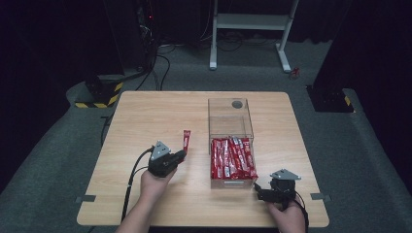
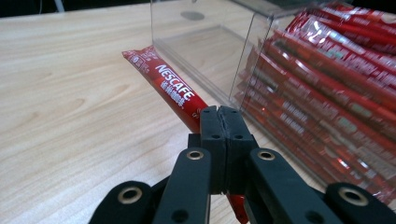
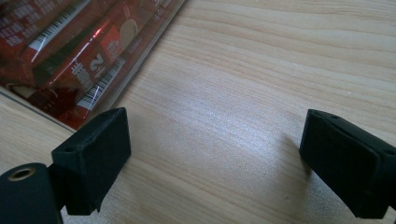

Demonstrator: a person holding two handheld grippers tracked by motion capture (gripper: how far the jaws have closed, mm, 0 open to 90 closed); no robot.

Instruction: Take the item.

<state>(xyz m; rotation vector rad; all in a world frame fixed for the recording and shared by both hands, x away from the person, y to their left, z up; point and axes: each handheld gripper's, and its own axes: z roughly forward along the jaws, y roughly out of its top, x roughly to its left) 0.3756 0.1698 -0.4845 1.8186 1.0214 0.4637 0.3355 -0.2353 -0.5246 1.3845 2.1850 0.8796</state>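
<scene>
- While the left gripper (image 1: 181, 156) hangs over the middle of the wooden table (image 1: 145, 111), its jaws are clenched on one end of a red coffee stick (image 1: 186, 140).
- From the left gripper view, the stick (image 2: 169, 88) reaches forward from the jaws, its far end low over the wood just beside the clear box (image 2: 205, 51).
- The clear box (image 1: 231, 116) stands right of centre, and its near half is packed with more red sticks (image 1: 232, 158) lying side by side.
- The right gripper (image 1: 260, 189) rests by the box's near right corner, jaws spread wide with only bare wood between them.
- In the right gripper view, the box's edge (image 3: 140, 51) lies just beyond the left finger (image 3: 95, 156).
</scene>
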